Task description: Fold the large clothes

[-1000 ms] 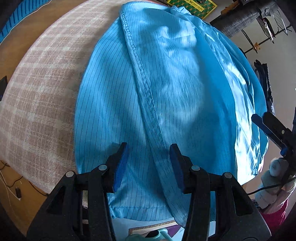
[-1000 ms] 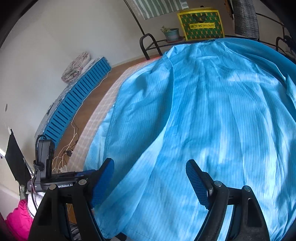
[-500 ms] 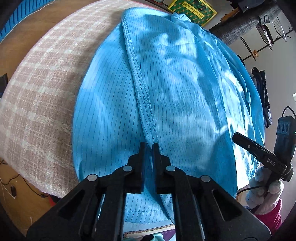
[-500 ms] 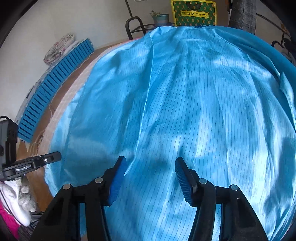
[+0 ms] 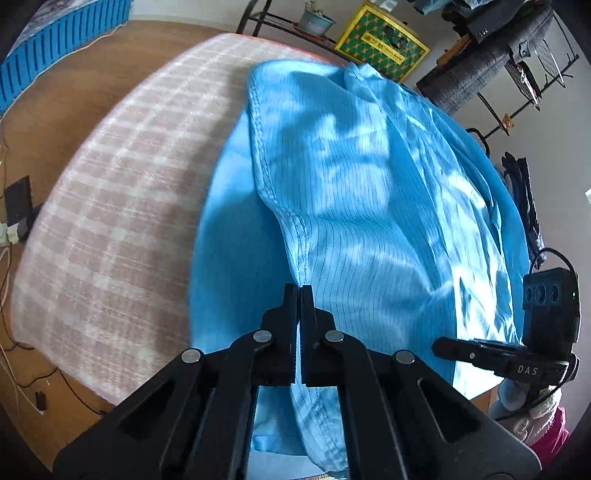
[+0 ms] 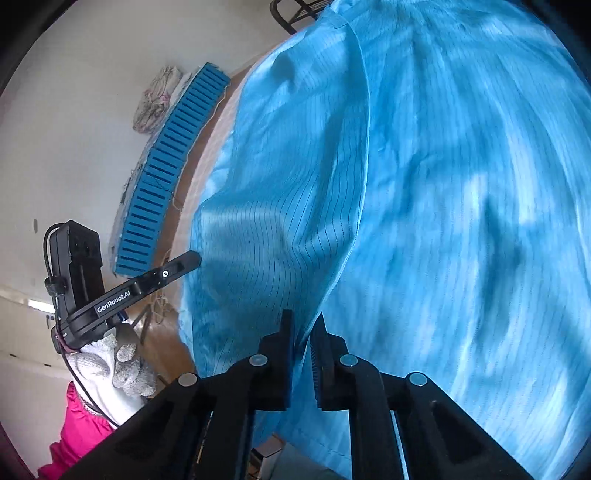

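A large light-blue pinstriped garment (image 5: pixel 369 206) lies spread on a checked pink-and-white surface (image 5: pixel 110 206). My left gripper (image 5: pixel 299 291) is shut on its stitched front edge near the hem and lifts that fold off the layer beneath. My right gripper (image 6: pixel 304 325) is shut on another seam edge of the garment (image 6: pixel 443 206), which fills the right wrist view. The right gripper's body shows at the right of the left wrist view (image 5: pixel 517 362). The left gripper shows at the left of the right wrist view (image 6: pixel 184 264), held by a gloved hand.
A blue slatted panel (image 6: pixel 170 170) leans by the wall to the left. A yellow-green box (image 5: pixel 382 46) and a metal rack with a potted plant (image 5: pixel 314 22) stand behind the surface. Clothes hang on a rack (image 5: pixel 517 55) at the right. Cables lie on the wooden floor (image 5: pixel 22 387).
The right gripper has closed on the garment's seam edge. The left gripper, shut half a second ago, has lifted its fold upward. Both views have tilted and moved.
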{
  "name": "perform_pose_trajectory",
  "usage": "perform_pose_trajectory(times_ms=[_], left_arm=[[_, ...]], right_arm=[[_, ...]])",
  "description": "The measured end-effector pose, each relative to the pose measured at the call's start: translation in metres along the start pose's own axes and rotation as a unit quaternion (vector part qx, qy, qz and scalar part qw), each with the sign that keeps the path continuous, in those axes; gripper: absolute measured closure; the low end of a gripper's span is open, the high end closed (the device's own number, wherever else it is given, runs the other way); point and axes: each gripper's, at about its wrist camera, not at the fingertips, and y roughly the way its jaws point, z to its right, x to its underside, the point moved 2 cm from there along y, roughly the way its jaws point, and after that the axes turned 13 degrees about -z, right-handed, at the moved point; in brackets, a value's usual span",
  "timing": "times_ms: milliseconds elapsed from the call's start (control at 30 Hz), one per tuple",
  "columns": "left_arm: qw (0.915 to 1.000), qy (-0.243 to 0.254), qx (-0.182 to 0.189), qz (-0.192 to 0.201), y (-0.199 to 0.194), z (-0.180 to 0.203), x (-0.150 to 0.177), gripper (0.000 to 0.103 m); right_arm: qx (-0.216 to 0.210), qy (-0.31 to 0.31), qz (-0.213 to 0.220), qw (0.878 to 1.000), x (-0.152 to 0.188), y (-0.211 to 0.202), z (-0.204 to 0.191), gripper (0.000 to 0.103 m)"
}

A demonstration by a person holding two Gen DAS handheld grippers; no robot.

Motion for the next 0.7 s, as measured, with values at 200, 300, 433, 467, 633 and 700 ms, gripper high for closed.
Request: perform_pose_trajectory(times_ms=[200, 300, 433, 467, 633, 700], left_arm=[[0.9989, -0.041, -0.021, 0.007, -0.014, -0.04, -0.008, 0.103], [0.9979, -0.036, -0.053, -0.003, -0.008, -0.048, 0.0, 0.103], [0.9918, -0.018, -0.126, -0.008, 0.004, -0.053, 0.008, 0.103], [0.9915, -0.021, -0.128, -0.009, 0.005, -0.054, 0.009, 0.103], [0.9872, -0.006, -0.158, 0.02, -0.015, -0.046, 0.008, 0.098], [0.9876, -0.004, -0.151, 0.044, -0.032, -0.04, 0.007, 0.094]], right_arm=[[-0.004, -0.039, -0.022, 0.999, -0.003, 0.037, -0.042, 0.1], [-0.003, -0.058, -0.039, 0.998, 0.001, 0.057, -0.058, 0.102], [0.026, -0.076, -0.064, 0.995, 0.004, 0.085, -0.067, 0.102], [0.032, -0.076, -0.069, 0.994, 0.004, 0.09, -0.067, 0.102], [0.049, -0.108, -0.05, 0.992, 0.004, 0.075, -0.082, 0.081], [0.061, -0.117, -0.022, 0.991, 0.004, 0.055, -0.086, 0.051]])
